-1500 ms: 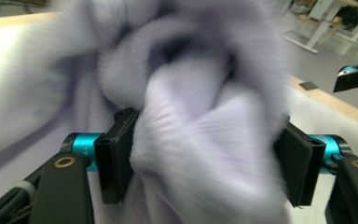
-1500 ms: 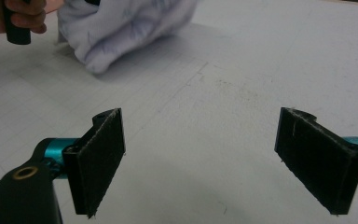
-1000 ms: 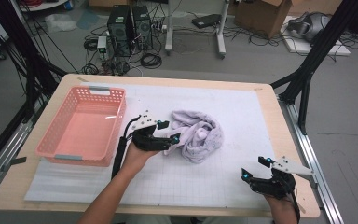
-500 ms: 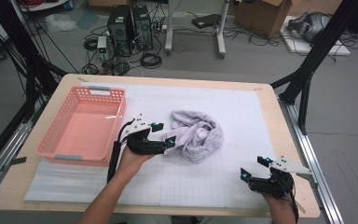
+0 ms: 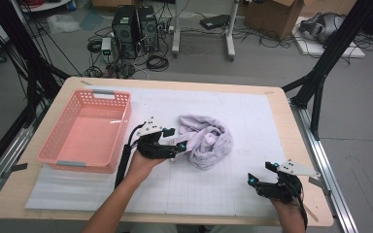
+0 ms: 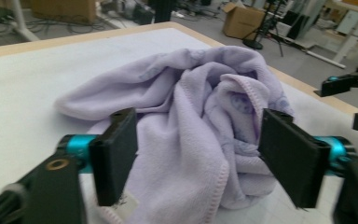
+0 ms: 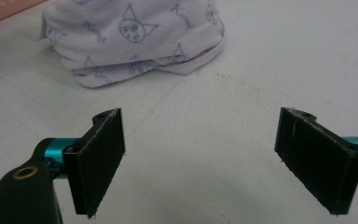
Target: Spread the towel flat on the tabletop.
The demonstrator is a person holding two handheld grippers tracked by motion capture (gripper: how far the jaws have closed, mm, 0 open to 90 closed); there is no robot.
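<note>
The room is a grey-floored lab with computer towers (image 5: 136,26), loose cables and cardboard boxes (image 5: 272,12) beyond the far edge of the table (image 5: 291,160). A white gridded mat (image 5: 252,126) covers most of the wooden top. A pink basket (image 5: 85,131) sits at the mat's left side, its inside bare.

A lilac towel (image 5: 206,141) lies crumpled near the middle of the mat, just right of the basket. The folds hide how its layers run underneath, and its near end is cut off at the bottom of the left gripper view.

The left gripper (image 5: 178,145) is at the towel's left edge, jaws wide, with a fold of cloth between them; they have just been closing, but whether the pads press the cloth yet is hard to tell. The right gripper (image 5: 258,175) hovers near the front right corner, jaws wide apart over bare mat, holding nothing.

Compared with a second ago, the left gripper has drawn slightly back from the towel; the right one is unmoved.
</note>
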